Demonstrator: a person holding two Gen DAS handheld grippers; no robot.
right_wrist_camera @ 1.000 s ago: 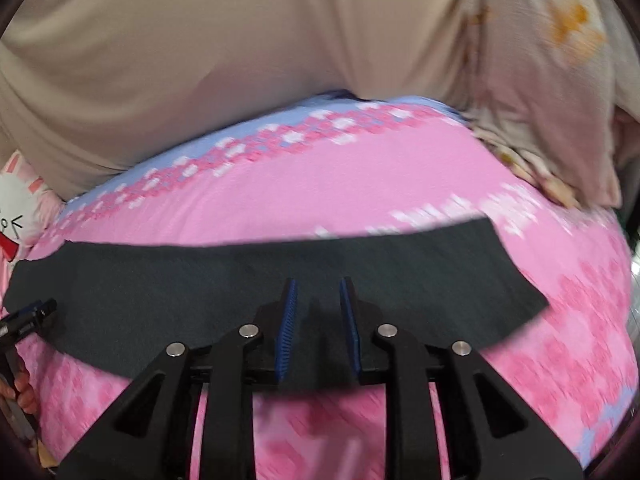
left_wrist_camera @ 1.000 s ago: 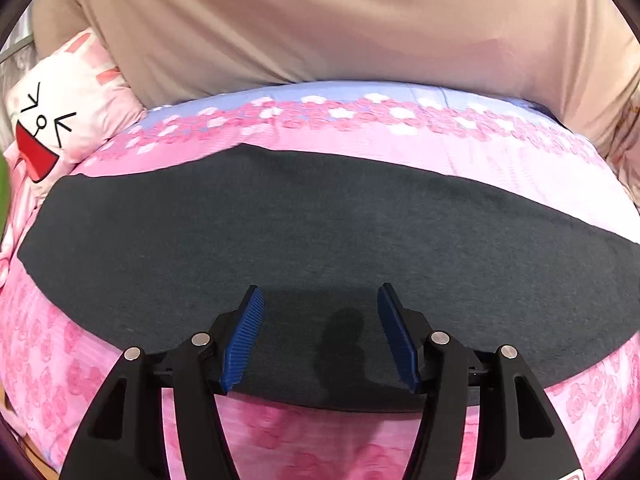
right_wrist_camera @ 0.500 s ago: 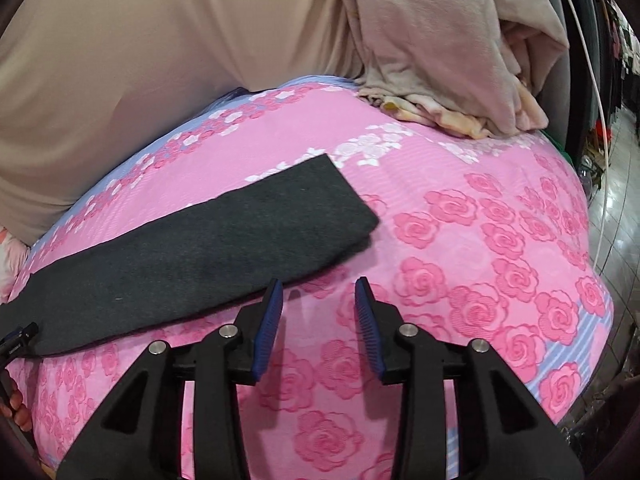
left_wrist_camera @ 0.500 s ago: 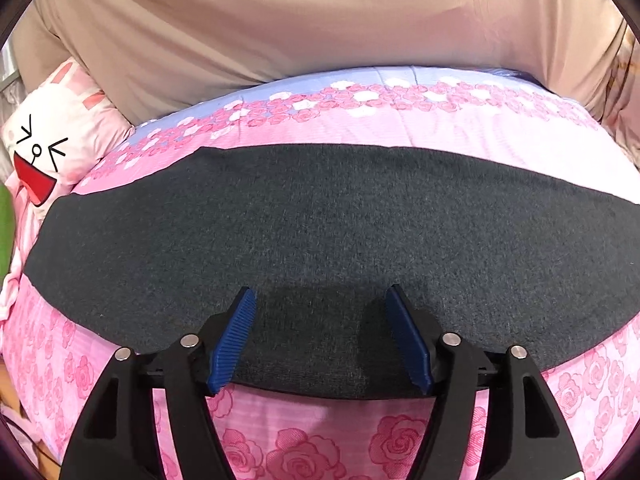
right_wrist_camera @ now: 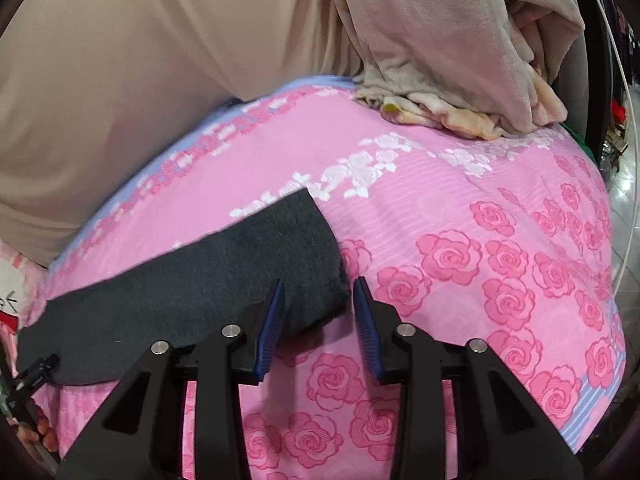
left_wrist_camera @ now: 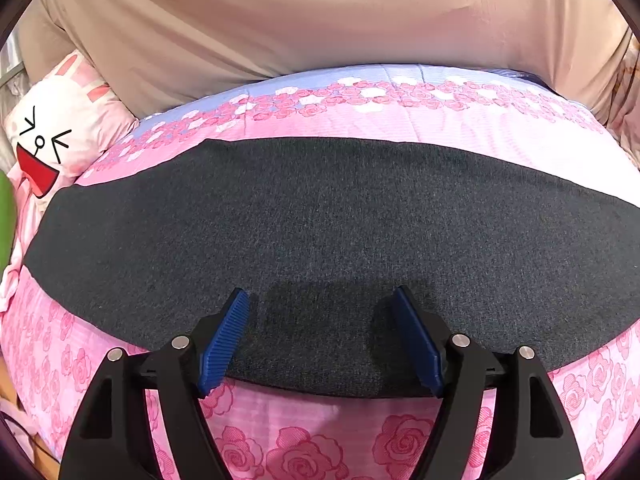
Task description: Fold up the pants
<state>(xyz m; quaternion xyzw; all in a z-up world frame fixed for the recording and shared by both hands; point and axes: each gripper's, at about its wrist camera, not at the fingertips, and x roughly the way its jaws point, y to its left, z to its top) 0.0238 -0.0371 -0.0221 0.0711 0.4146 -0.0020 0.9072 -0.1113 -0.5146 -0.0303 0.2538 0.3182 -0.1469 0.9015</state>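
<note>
Both grippers' jaws apart, pants (left_wrist_camera: 328,236) flat, near edge between left gripper (left_wrist_camera: 320,336)

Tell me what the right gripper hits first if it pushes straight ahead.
Probably the pants' end corner: it lies just ahead between the right gripper's open jaws, on the pink bedsheet. Height above the cloth is unclear.

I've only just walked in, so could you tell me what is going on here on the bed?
A person is folding dark grey pants with a handheld gripper in each hand. The pants lie flat in a long strip across a pink rose-print bedspread. The left gripper is open over the strip's near edge, holding nothing. The right gripper is open at the strip's right end, its corner between the fingers but not gripped. A crumpled beige blanket sits at the far side.
</note>
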